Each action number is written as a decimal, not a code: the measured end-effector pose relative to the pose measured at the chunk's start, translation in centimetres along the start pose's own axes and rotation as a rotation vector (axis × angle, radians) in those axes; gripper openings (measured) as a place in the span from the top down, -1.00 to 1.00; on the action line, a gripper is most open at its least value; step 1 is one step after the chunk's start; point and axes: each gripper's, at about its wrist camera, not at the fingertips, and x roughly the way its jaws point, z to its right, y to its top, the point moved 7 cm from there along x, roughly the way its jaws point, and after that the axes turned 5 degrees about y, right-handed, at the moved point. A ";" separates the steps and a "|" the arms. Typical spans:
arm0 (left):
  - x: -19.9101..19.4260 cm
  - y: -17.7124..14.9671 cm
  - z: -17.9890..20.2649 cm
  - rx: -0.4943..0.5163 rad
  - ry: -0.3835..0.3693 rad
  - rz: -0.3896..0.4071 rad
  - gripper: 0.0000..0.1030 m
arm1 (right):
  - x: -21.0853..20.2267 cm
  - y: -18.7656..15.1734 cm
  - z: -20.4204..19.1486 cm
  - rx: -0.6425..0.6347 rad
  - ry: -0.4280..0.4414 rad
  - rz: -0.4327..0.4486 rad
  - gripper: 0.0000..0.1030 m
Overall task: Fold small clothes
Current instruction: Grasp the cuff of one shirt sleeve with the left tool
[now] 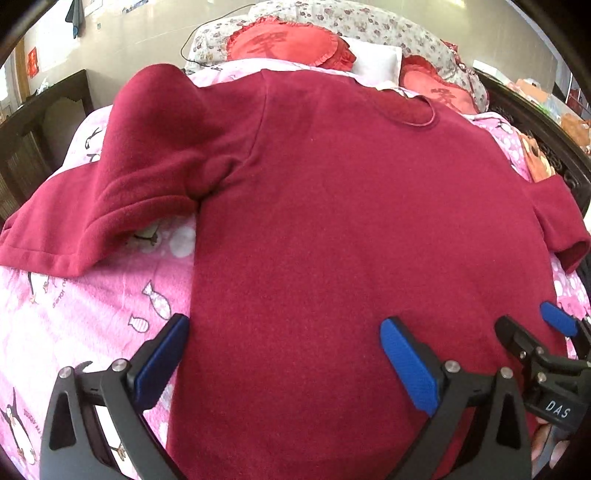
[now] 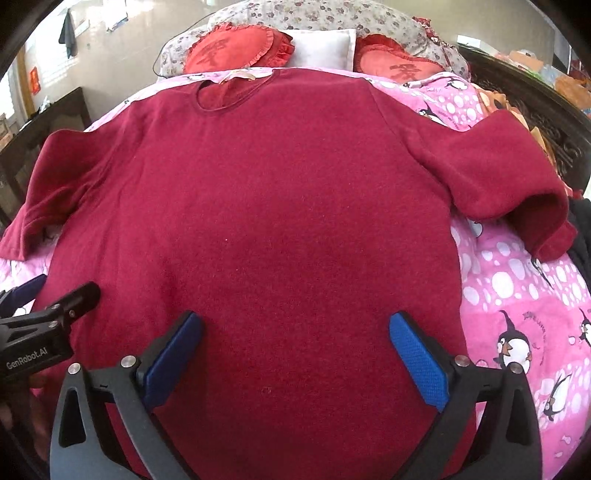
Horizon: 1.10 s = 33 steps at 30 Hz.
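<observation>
A dark red short-sleeved sweater (image 1: 332,221) (image 2: 258,206) lies spread flat on a pink penguin-print bedspread (image 1: 92,302) (image 2: 517,295), neckline toward the pillows. Its left sleeve (image 1: 92,206) is bunched and raised; its right sleeve (image 2: 509,177) lies rumpled. My left gripper (image 1: 284,354) hovers open over the lower left part of the sweater, blue pads wide apart. My right gripper (image 2: 295,350) hovers open over the lower middle of it. Each gripper shows at the edge of the other's view: the right gripper (image 1: 532,328) and the left gripper (image 2: 62,299).
Two red heart-shaped cushions (image 2: 236,46) (image 2: 399,59), a white pillow (image 2: 321,46) and a floral quilt (image 2: 332,14) sit at the head of the bed. A dark wooden bed frame (image 2: 535,92) runs along the right, dark furniture (image 1: 44,122) stands at the left.
</observation>
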 end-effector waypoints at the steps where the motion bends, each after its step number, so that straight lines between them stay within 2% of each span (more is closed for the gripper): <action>1: 0.0 0.0 0.0 0.000 0.001 0.000 -0.99 | 0.0 0.0 0.0 -0.001 -0.001 -0.001 -0.51; 6: -0.1 0.0 -0.3 0.002 0.002 0.000 -0.99 | -0.1 0.2 0.1 -0.001 0.003 0.016 -0.52; 11: 0.0 0.0 0.2 0.030 0.041 0.005 -0.99 | -0.2 0.3 -0.3 -0.016 -0.022 0.029 -0.51; 17: -0.9 0.5 -0.5 0.021 0.009 -0.007 -1.00 | -0.2 0.2 -0.2 -0.009 -0.013 0.033 -0.52; 19: -3.6 1.8 -3.1 -0.032 0.011 0.057 -1.00 | -0.1 0.3 -0.1 -0.006 -0.010 0.033 -0.51; 21: -5.9 3.3 -5.8 -0.084 -0.021 0.111 -1.00 | -0.2 0.3 -0.1 -0.007 -0.011 0.035 -0.51; 24: -8.5 6.0 -10.8 -0.121 -0.024 0.144 -1.00 | -0.1 0.3 -0.1 -0.005 -0.009 0.035 -0.52; 26: -9.0 7.3 -14.9 -0.170 -0.068 0.120 -1.00 | -0.1 0.4 0.0 -0.005 -0.009 0.035 -0.51; 29: -8.1 7.6 -21.6 -0.308 -0.082 0.057 -1.00 | -0.1 0.4 -0.1 -0.005 -0.008 0.036 -0.51; 32: -6.1 6.3 -29.1 -0.505 -0.146 -0.015 -0.99 | -0.1 0.4 -0.1 -0.005 -0.008 0.037 -0.51; 33: -5.1 5.4 -32.1 -0.604 -0.174 -0.040 -0.98 | -0.1 0.4 -0.1 -0.006 -0.009 0.037 -0.51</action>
